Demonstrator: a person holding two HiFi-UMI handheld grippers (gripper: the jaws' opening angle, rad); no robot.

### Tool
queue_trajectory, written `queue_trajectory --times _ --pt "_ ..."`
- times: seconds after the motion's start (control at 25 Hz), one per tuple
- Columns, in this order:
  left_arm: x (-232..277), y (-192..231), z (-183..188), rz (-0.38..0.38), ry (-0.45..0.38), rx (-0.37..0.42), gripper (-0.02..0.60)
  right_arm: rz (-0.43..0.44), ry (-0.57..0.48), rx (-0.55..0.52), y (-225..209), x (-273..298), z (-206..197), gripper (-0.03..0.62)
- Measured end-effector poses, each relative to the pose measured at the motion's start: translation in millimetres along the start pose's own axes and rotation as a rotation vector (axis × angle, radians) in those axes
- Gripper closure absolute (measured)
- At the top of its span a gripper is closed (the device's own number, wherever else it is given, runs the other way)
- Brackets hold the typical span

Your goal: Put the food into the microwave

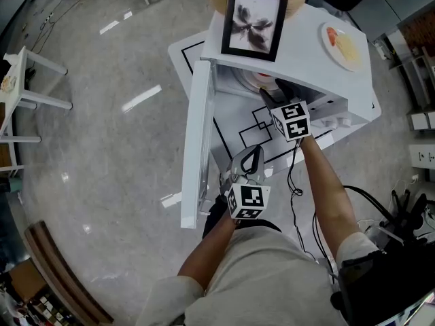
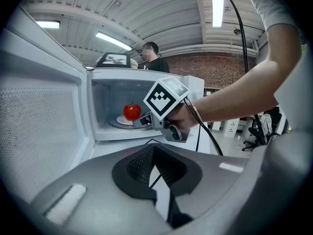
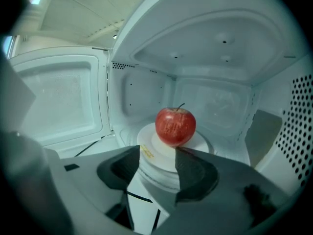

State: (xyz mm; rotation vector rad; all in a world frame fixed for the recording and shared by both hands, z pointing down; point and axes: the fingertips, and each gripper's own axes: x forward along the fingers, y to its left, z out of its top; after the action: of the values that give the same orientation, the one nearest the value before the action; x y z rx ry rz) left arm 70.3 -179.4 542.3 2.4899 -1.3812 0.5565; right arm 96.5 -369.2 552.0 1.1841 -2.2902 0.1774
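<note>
A red apple (image 3: 175,126) stands on a small white plate (image 3: 146,153) on the turntable inside the white microwave (image 1: 340,87). Its door (image 1: 197,148) is swung wide to the left. My right gripper (image 3: 156,153) reaches into the cavity and is open; the plate's near rim lies between its jaws and the pads press on nothing. In the left gripper view the apple (image 2: 132,111) shows just beyond the right gripper (image 2: 142,120). My left gripper (image 1: 255,153) hangs outside, in front of the microwave, shut and with nothing in it.
A framed picture (image 1: 253,20) and a plate of food (image 1: 343,46) rest on the microwave's top. The microwave sits on a white table with black outlines (image 1: 238,134). A cable (image 1: 296,182) trails from the right gripper. A person (image 2: 151,58) stands behind the microwave. White furniture (image 1: 20,80) is at the far left.
</note>
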Motion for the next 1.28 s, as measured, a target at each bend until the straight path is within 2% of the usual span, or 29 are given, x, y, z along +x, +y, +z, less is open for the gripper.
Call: queue_trajectory --times 0.28,0.56,0.6,0.64,0.68,1.0,1.28 --pt "2 2 1 -0.001 0.0 -0.004 0.575 -0.02 -0.044 -0.031 5 -21 7 0.379" --pt "1 7 9 0.01 -0.014 -0.015 0.575 -0.022 -0.088 -0.012 15 -59 9 0.385" --pt "1 8 10 0.014 -0.018 -0.019 0.575 -0.032 -0.095 -0.007 16 -66 10 0.432" --pt "0 9 12 0.018 -0.022 -0.022 0.575 -0.045 -0.102 -0.003 17 -73 10 0.554" --pt "-2 10 14 0.021 -0.027 -0.026 0.575 -0.051 -0.108 0.0 19 -81 10 0.574" --pt "-13 4 24 0.025 -0.052 -0.04 0.575 -0.028 -0.145 0.015 48 -135 7 0.582" --pt "-30 -9 38 0.016 -0.098 -0.032 0.575 -0.046 -0.166 0.03 65 -176 2 0.582"
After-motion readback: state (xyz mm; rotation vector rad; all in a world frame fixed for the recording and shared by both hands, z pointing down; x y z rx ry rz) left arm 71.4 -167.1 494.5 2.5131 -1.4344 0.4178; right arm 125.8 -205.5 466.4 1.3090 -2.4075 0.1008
